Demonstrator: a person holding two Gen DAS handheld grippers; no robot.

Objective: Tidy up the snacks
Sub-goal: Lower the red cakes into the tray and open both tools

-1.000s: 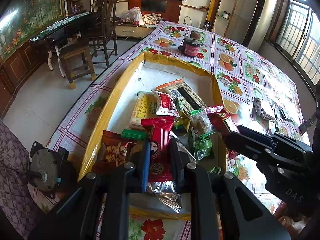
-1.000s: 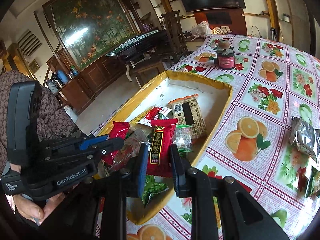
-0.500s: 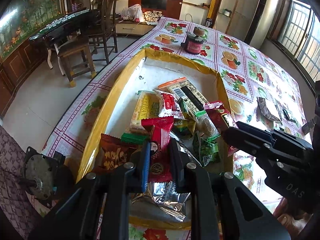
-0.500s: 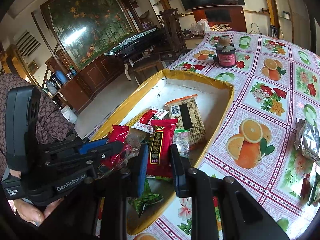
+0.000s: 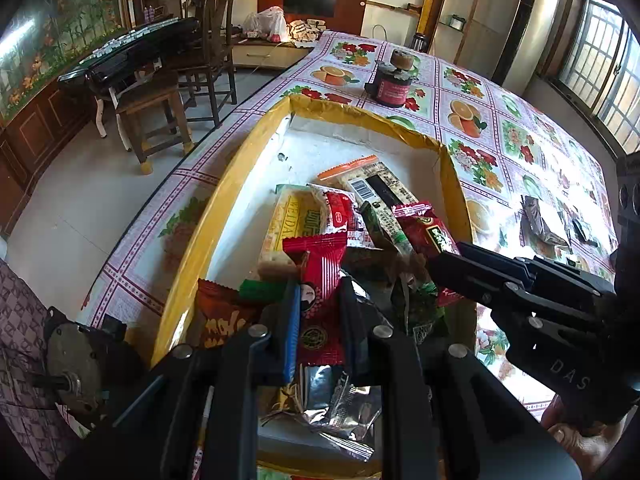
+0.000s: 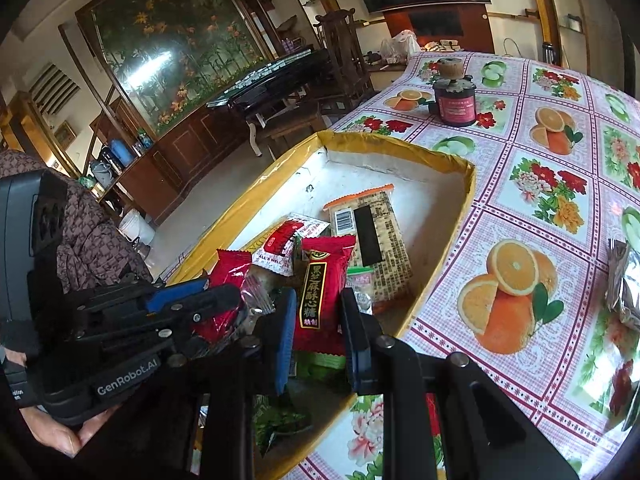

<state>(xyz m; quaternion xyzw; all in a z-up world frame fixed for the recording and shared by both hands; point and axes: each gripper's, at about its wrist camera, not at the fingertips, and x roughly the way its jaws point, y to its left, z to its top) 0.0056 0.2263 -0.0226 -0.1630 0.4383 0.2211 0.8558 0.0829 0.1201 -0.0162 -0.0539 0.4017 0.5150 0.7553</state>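
Observation:
A shallow box with a yellow rim (image 5: 224, 200) (image 6: 464, 208) lies on the flowered tablecloth and holds several snack packets. My left gripper (image 5: 318, 308) is shut on a red candy packet (image 5: 320, 280) above the near end of the box. My right gripper (image 6: 316, 320) is shut on a red packet with Chinese writing (image 6: 324, 288), also over the box. The right gripper shows in the left wrist view (image 5: 444, 268), close beside the left one. A long barcode packet (image 5: 380, 188) (image 6: 372, 232) lies in the middle of the box.
A dark red jar with a cork lid (image 5: 394, 80) (image 6: 454, 96) stands beyond the box. Silver foil packets (image 5: 538, 220) (image 6: 624, 280) lie on the cloth to the right. Chairs (image 5: 200, 68) and a dark table (image 5: 132, 52) stand left of the table edge.
Both grippers have moved forward and slightly lower over the box, each still holding its red packet. The packets in the box have not shifted.

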